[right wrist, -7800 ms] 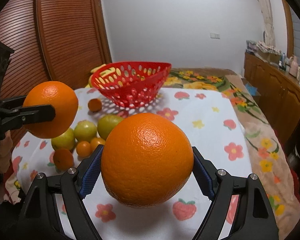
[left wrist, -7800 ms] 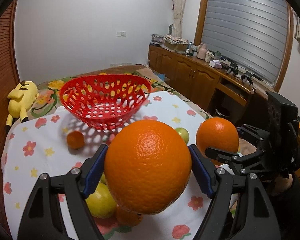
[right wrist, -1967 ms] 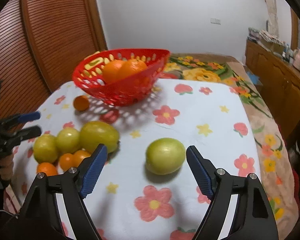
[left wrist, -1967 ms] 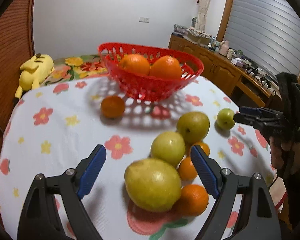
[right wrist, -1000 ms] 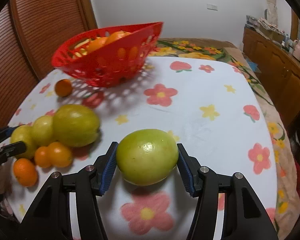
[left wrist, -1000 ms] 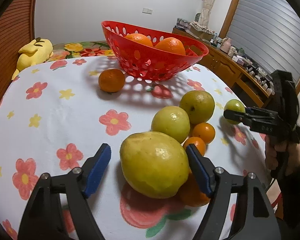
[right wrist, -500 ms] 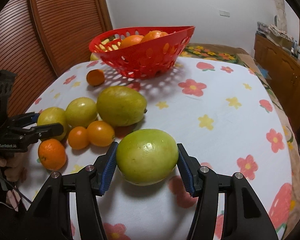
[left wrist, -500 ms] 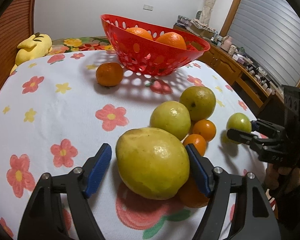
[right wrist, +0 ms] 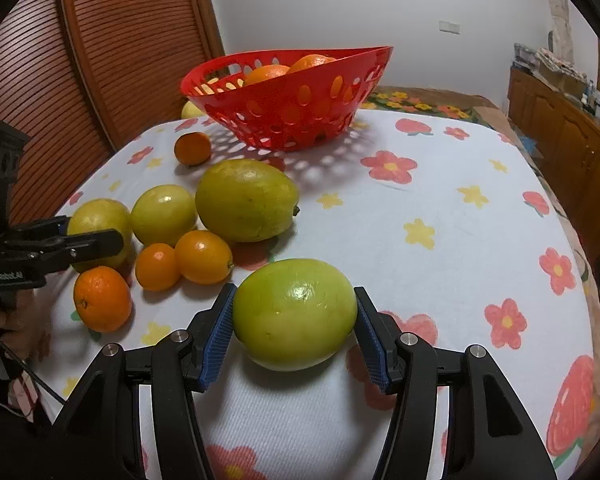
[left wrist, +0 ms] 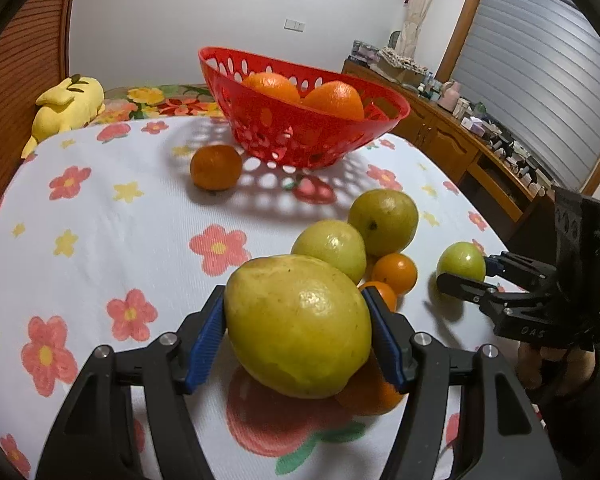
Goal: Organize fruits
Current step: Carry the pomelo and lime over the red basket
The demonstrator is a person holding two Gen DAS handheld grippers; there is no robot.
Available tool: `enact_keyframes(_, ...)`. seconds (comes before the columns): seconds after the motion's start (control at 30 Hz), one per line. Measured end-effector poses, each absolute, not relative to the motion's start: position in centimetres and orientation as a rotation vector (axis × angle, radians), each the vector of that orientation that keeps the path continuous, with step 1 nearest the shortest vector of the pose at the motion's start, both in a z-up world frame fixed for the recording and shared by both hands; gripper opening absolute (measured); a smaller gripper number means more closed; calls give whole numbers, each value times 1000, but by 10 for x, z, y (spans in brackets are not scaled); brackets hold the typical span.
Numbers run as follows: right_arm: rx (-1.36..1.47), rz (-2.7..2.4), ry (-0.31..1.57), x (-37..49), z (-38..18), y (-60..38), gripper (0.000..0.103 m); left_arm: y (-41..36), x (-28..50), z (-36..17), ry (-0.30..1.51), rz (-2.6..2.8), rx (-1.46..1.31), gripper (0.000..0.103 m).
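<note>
The round orange tangerine (left wrist: pixel 374 390) sits mostly hidden behind the large yellow-green citrus fruit (left wrist: pixel 298 326) — the small clutter on the wooden sideboard (left wrist: pixel 476 120) is too small to tell.

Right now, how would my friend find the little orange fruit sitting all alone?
Start at the red basket holding two big oranges. Just in front of its left side, on the flowered tablecloth, sits one small mandarin. It touches no other fruit, while the other small orange ones huddle among the yellow-green fruits.

The left tool (left wrist: pixel 298 338) is closing on a large yellow-green fruit (left wrist: pixel 298 326) (pads at its sides); the red basket (left wrist: pixel 300 136) holding two oranges (left wrist: pixel 300 90) sits far behind.
</note>
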State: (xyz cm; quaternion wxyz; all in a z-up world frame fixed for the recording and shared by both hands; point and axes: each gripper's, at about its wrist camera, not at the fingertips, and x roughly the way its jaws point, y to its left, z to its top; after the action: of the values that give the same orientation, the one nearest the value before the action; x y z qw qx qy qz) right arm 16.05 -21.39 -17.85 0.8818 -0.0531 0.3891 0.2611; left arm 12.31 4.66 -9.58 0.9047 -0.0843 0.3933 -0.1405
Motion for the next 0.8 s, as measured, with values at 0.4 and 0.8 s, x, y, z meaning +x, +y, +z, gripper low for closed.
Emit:
enact_keyframes(0.4,-122,557,772,158,-157,-214,58,49,129,-66,751,-289,-169,65)
enact_keyframes(0.8,-162,580,685,161,-115,-203,58,48,143,-39,698,-291,-150,65)
